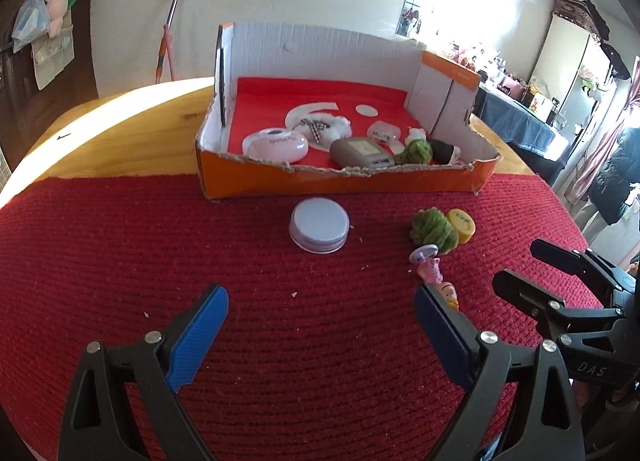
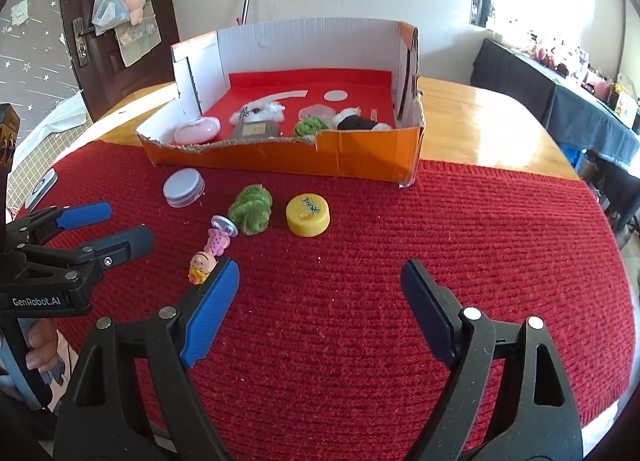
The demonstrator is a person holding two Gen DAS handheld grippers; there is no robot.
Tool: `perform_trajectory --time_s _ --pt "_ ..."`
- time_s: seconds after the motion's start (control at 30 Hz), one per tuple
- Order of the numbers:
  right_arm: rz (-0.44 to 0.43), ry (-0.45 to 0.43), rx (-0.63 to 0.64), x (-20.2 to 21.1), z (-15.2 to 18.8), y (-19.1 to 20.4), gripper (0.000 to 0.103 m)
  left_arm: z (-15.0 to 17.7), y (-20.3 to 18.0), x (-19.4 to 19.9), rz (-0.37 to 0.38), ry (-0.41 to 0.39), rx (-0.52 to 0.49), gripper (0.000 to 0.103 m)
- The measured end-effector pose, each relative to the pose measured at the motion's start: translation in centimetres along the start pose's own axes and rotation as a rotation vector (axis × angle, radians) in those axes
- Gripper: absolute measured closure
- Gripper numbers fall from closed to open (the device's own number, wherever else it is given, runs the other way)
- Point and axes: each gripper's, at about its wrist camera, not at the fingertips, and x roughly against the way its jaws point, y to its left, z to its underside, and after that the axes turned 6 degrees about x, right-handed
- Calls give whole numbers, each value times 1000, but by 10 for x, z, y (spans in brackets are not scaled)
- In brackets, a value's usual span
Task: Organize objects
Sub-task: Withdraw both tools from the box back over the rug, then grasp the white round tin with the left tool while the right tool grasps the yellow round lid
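- Red woven mat (image 2: 360, 301) lies nearest, right under me, with nothing on it between my fingers.
- My left gripper (image 1: 320, 321) stands wide open and holds nothing; my right gripper (image 2: 320, 289) is also spread wide and empty.
- Just beyond my right gripper's left finger (image 2: 212, 309) lies a small plastic doll figure with a pink dotted dress (image 2: 212, 249), tipped on its side — light, hard and knobbly, I judge; I would pinch it across the body, not the thin head end.
- Next out, a fuzzy green yarn pompom (image 2: 252, 209) touches the doll's far end; soft and squashy, it should take a grip anywhere through its middle.
- Beside it sits a round yellow plastic cap (image 2: 308, 215), stiff and probably slippery; across its rim looks best.
- Left of these, a flat round silver tin with a pale lid (image 1: 319, 224) sits alone — smooth metal, so I would span its sides squarely.
- Farthest, the torn orange cardboard box with a red lining (image 1: 340, 181) already holds a pink oval case (image 1: 276, 144), a grey pouch (image 1: 360, 153) and another green pompom (image 1: 416, 151).
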Motion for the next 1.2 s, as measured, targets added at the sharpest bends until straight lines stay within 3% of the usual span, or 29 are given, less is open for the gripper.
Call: perform_trajectory --time_s 0.6,1.2 --pt "2 56 -6 -20 -9 -8 20 -14 1 -21 -28 49 -7 7" --pt "18 134 68 -51 -30 -11 20 -38 1 -43 -67 90 -67 11"
